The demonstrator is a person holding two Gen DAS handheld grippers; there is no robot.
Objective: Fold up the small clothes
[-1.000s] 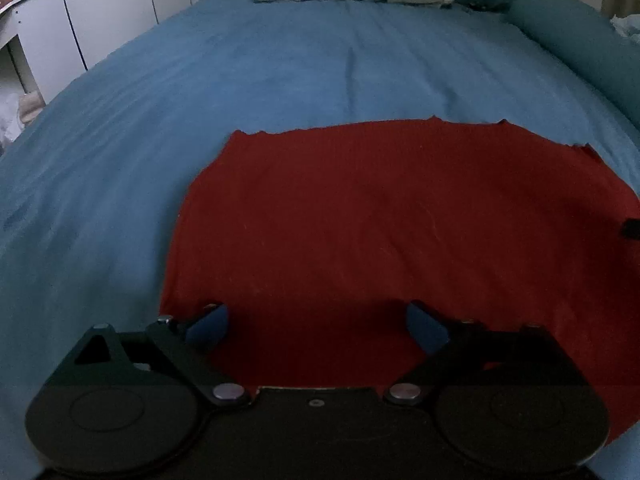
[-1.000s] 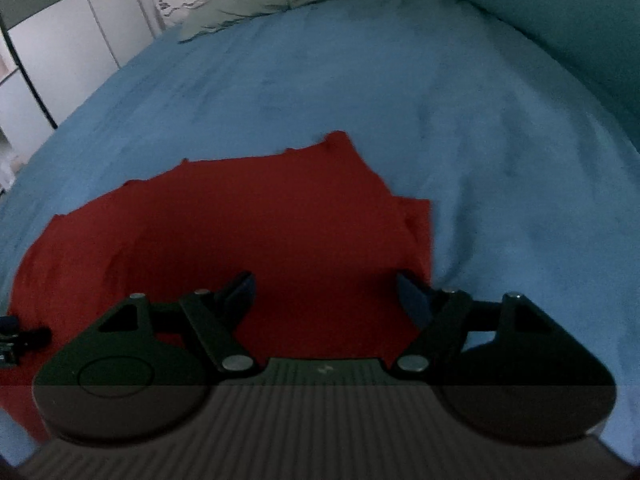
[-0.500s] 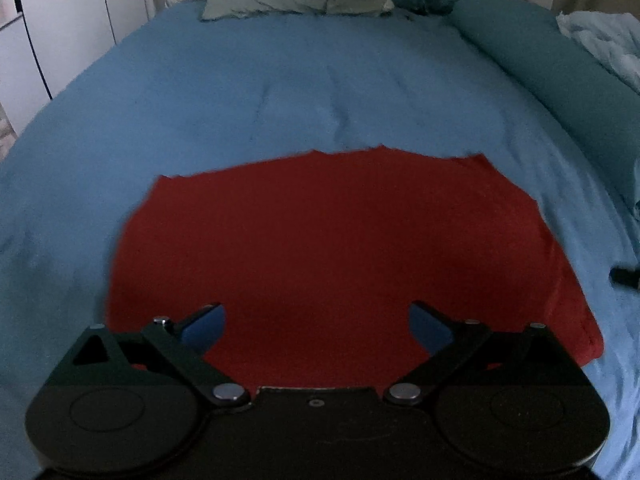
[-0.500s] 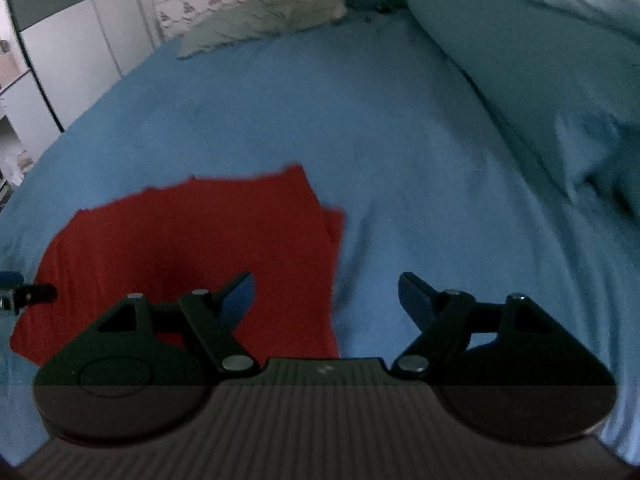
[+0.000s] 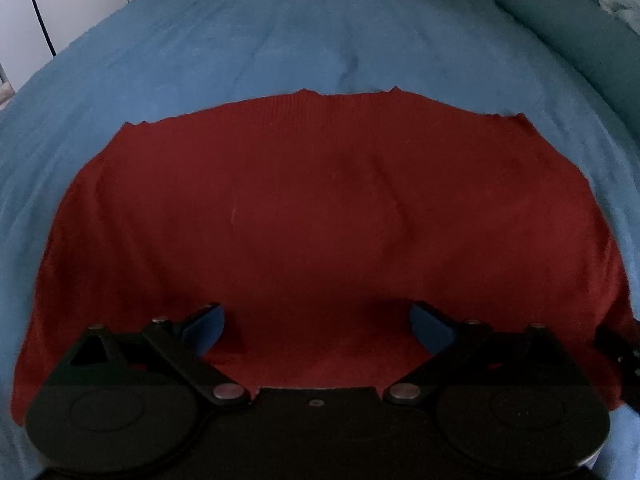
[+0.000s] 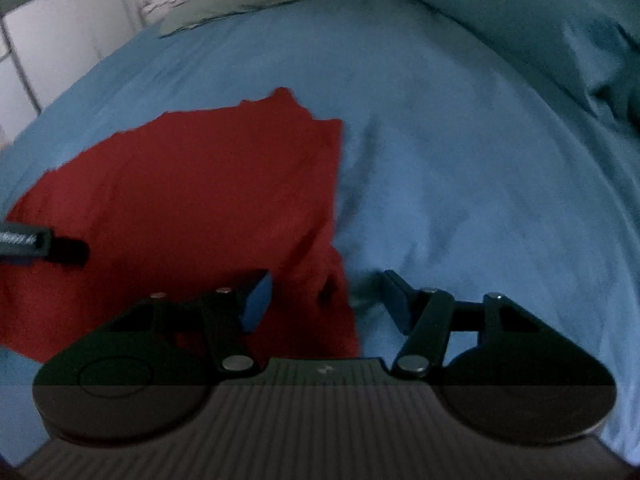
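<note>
A dark red garment point(image 5: 320, 220) lies spread flat on the blue bed. My left gripper point(image 5: 318, 326) is open, low over the garment's near edge, nothing between its blue-padded fingers. In the right wrist view the garment point(image 6: 192, 200) fills the left half, with a small folded flap along its right edge. My right gripper point(image 6: 326, 300) is open and straddles the garment's near right corner, one finger over red cloth, the other over blue sheet. Part of the left gripper point(image 6: 40, 244) shows at the far left of that view, and part of the right gripper point(image 5: 618, 352) at the left view's right edge.
The blue bedspread point(image 5: 280, 40) stretches far beyond the garment. Pale green pillows point(image 6: 240, 4) lie at the head. A teal bolster point(image 5: 580, 40) runs along the right side. White cupboards point(image 5: 80, 0) stand to the left of the bed.
Both grippers dropped closer to the garment, so it looks larger. The right gripper moved over the garment's near right corner and its jaws narrowed somewhat. The left gripper stayed open.
</note>
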